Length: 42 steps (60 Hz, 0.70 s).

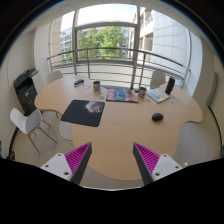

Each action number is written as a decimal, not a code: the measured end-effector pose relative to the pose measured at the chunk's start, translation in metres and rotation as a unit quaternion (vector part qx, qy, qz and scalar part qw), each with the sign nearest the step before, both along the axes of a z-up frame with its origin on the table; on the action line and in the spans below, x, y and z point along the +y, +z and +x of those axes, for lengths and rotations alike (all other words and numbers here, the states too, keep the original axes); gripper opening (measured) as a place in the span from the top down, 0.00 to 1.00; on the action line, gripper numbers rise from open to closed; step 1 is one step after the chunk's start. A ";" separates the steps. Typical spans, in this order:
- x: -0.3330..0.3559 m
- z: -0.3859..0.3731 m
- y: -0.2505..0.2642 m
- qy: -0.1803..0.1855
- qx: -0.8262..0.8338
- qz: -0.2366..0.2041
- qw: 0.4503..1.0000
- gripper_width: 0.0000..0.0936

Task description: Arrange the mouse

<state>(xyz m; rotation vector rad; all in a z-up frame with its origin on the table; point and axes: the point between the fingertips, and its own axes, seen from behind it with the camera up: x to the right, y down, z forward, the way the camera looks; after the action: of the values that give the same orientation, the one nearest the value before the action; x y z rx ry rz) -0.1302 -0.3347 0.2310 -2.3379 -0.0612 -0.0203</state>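
A small black mouse [157,117] lies on the right part of the round wooden table [120,135], well beyond my fingers. A dark mouse pad [83,112] lies on the table's left part, apart from the mouse. My gripper [112,160] is held above the near edge of the table. Its two fingers with magenta pads [78,157] stand wide apart, open, with nothing between them.
A colourful book or magazine [122,95], a cup [97,87] and small dark items [168,86] lie at the table's far side. White chairs [28,122] stand to the left and behind. A black device [26,92] stands at the left. A large window is beyond.
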 end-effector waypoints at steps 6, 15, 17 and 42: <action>-0.001 0.016 -0.012 -0.012 0.000 -0.008 1.000 0.10; 0.012 0.089 -0.073 -0.036 -0.001 -0.027 0.999 0.10; 0.018 0.107 -0.087 -0.042 -0.002 -0.029 0.999 0.10; 0.212 0.287 -0.195 -0.073 0.009 0.055 0.996 0.10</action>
<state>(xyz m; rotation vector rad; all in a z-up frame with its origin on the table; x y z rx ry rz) 0.1571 -0.1223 0.0356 -2.2283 0.1174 -0.0726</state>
